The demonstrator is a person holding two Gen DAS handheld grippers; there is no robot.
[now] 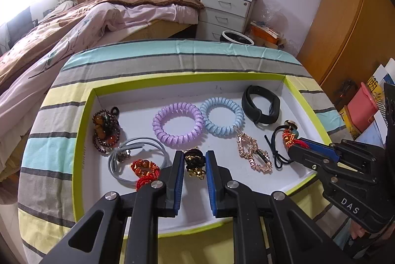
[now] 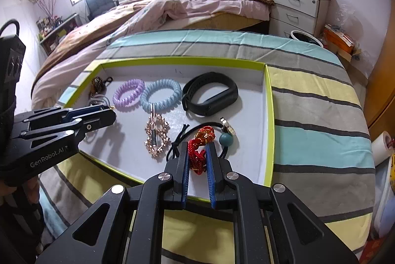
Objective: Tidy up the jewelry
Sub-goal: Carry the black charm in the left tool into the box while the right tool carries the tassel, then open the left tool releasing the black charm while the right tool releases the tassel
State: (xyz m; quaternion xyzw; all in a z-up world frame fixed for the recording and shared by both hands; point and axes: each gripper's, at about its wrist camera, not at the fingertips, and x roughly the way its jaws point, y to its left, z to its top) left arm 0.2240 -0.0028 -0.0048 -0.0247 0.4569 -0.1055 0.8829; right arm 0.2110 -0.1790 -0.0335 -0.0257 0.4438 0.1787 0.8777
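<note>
Left claw (image 1: 193, 166) pinches black-gold charm (image 1: 195, 162); right claw (image 2: 197, 155) pinches red knotted bracelet (image 2: 197, 153).

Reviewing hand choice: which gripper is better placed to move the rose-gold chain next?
Probably neither yet: the left gripper grips the black-gold charm, the right gripper the red knot bracelet; the rose-gold chain lies between.
</note>
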